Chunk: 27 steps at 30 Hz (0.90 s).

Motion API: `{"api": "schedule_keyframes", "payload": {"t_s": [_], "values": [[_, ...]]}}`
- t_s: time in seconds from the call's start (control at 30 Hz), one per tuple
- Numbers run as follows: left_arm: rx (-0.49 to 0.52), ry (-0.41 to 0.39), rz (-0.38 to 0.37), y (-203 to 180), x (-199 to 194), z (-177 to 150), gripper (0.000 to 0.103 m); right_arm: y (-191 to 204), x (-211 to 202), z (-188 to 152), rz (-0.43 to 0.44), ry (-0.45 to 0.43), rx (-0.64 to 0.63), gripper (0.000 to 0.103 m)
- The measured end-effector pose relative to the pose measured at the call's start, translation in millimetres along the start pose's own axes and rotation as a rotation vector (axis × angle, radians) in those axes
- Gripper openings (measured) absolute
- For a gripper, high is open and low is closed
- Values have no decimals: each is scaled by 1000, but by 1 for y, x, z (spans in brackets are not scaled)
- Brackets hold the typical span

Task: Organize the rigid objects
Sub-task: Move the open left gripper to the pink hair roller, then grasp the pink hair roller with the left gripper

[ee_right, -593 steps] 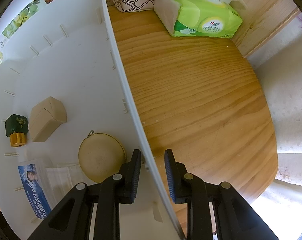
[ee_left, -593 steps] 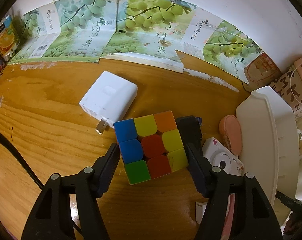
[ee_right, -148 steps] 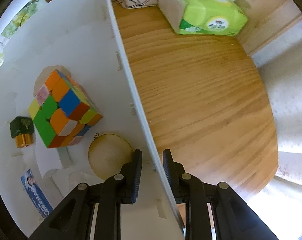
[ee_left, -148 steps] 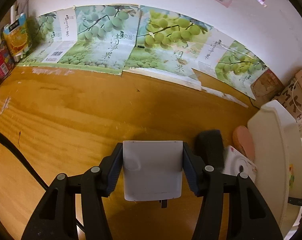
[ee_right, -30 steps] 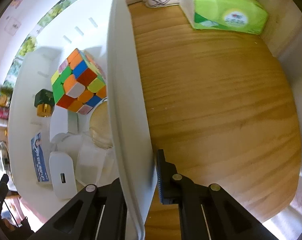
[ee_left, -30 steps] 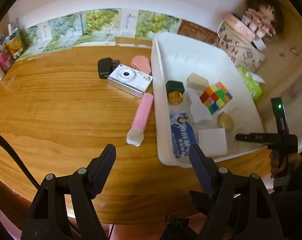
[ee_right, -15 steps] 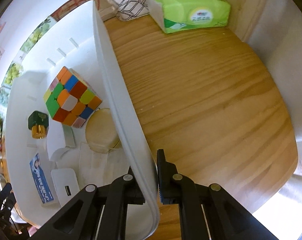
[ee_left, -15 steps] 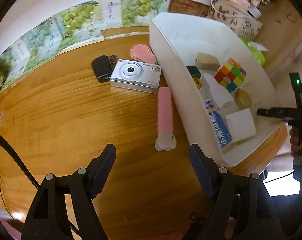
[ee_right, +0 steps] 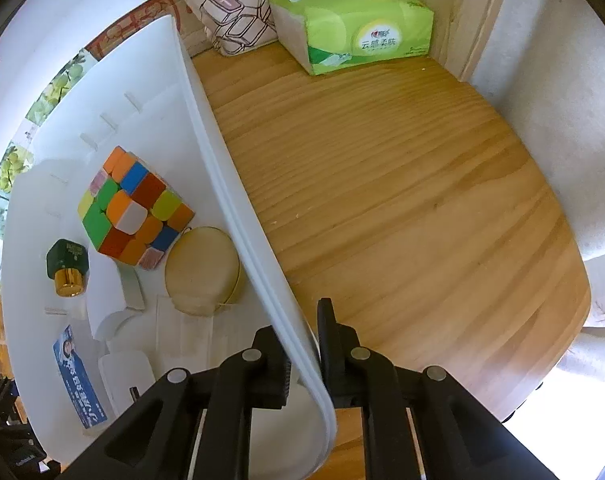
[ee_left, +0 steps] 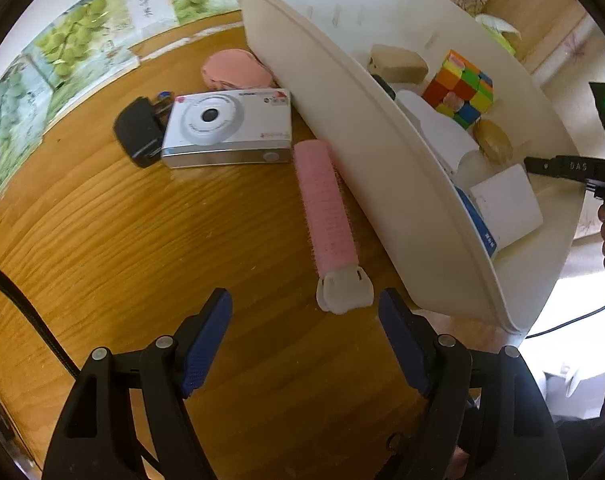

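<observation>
You're looking at a wooden table (ee_left: 142, 240). On it, at upper centre of the left view, a white camera (ee_left: 226, 128) lies face up, with a black charger (ee_left: 138, 132) touching its left end and a pink case (ee_left: 236, 70) just above it. A pink roller (ee_left: 328, 216) runs down from the camera beside the white bin (ee_left: 382, 168). In the right view, a green tissue pack (ee_right: 354, 34) and a patterned bag (ee_right: 238, 12) sit at the top.

The white bin (ee_left: 382, 152)'s near wall hides most of the dark green bottle (ee_left: 383, 85) and blue booklet (ee_left: 476, 220) in the left wrist view. The black charger (ee_left: 137, 132) sits partly behind the white camera (ee_left: 226, 128).
</observation>
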<state>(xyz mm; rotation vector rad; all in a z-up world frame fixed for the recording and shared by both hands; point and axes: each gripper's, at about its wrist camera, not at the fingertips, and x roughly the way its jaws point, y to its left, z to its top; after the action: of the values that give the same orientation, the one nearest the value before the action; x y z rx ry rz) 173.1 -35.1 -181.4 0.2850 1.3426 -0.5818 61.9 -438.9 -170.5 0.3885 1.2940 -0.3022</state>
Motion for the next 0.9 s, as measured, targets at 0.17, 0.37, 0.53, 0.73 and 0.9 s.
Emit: {"api": "schedule_keyframes", "payload": {"t_s": [0.17,0.37,0.53,0.73,0.9], "values": [[33,8,-6,-2,9,5,78,3,-2,-1,-9,-14,11,13],[52,16,7,-1,18,11,78,1,-3,-2,-14,-22,20,13],[37,21,15,1,23,15,76,1,-3,-2,-18,-24,23,14],[38,32,36,-1,26,26,70,2,-4,-2,-22,-21,28,14],[39,23,60,-7,24,32,48,2,-4,0,-23,-14,30,14]]}}
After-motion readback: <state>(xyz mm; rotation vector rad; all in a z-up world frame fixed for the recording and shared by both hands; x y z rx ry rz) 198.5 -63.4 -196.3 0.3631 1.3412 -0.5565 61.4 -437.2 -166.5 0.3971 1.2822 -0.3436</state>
